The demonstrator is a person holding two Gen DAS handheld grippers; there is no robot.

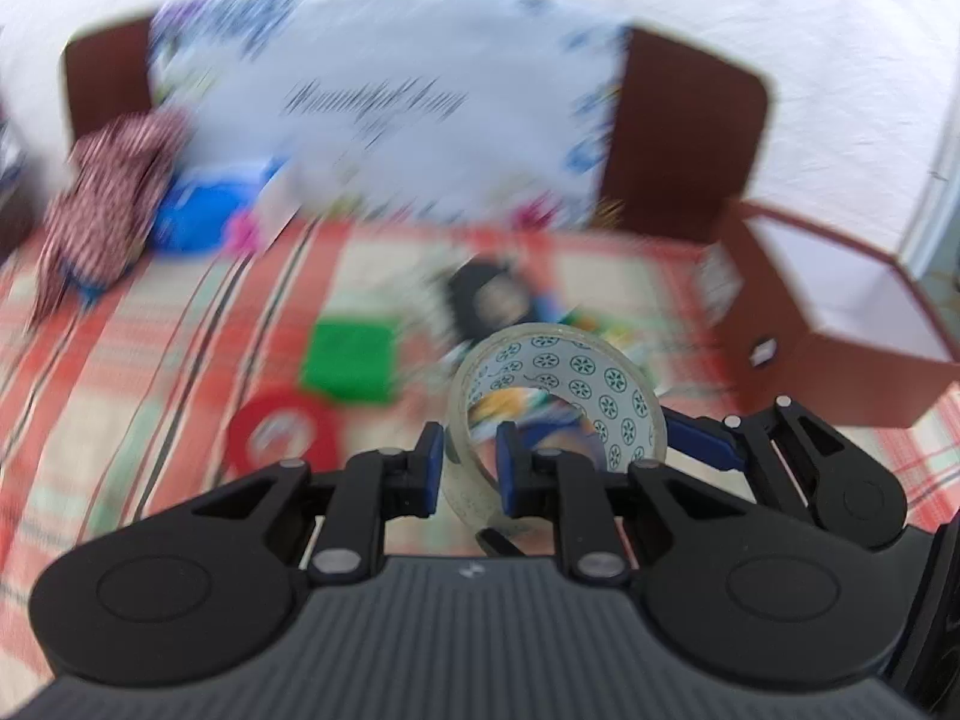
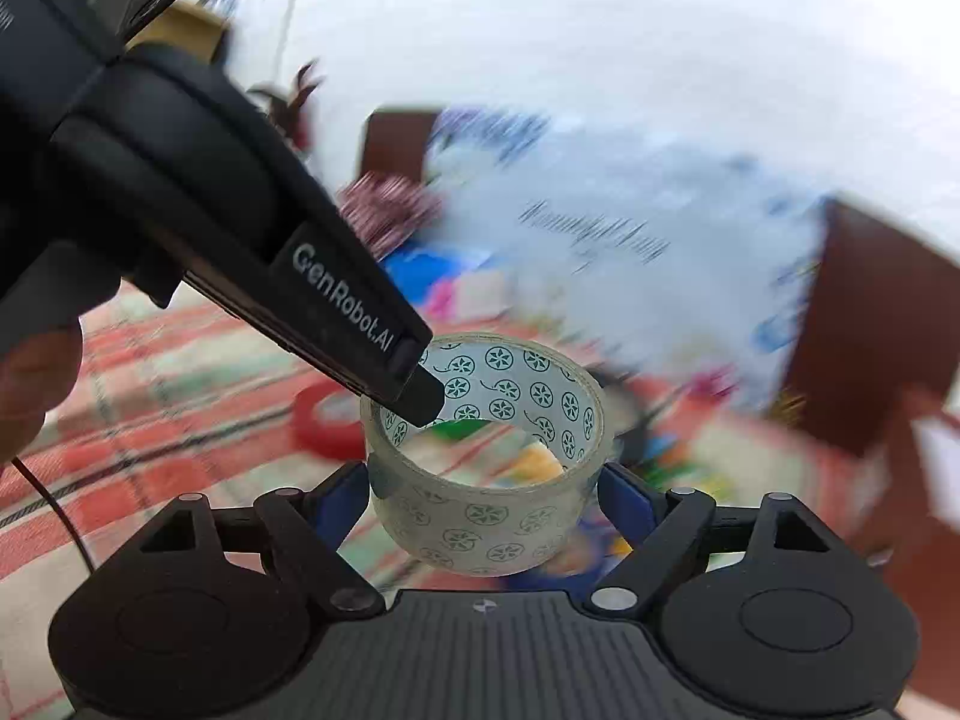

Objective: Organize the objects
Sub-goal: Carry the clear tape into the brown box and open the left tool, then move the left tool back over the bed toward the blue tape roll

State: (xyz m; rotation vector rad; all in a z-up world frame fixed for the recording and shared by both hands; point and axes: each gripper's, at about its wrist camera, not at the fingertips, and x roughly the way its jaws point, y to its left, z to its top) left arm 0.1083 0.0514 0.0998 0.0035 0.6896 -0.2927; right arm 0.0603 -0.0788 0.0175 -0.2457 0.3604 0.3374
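Note:
A clear tape roll (image 1: 558,396) with a green flower print is held in the air above the checked cloth. My left gripper (image 1: 469,468) is shut on its near wall, one finger inside the ring and one outside. In the right wrist view the tape roll (image 2: 486,462) sits between my right gripper's (image 2: 483,495) blue pads, which touch its outer sides. The left gripper's finger (image 2: 414,390) comes in from the upper left and grips the roll's rim. My right gripper's finger (image 1: 702,441) shows beside the roll in the left view.
A red tape roll (image 1: 282,429), a green block (image 1: 351,360) and a dark printed item (image 1: 492,300) lie on the checked cloth (image 1: 150,360). An open brown box (image 1: 840,312) stands at the right. A white printed bag (image 1: 384,114) leans at the back beside patterned fabric (image 1: 114,180).

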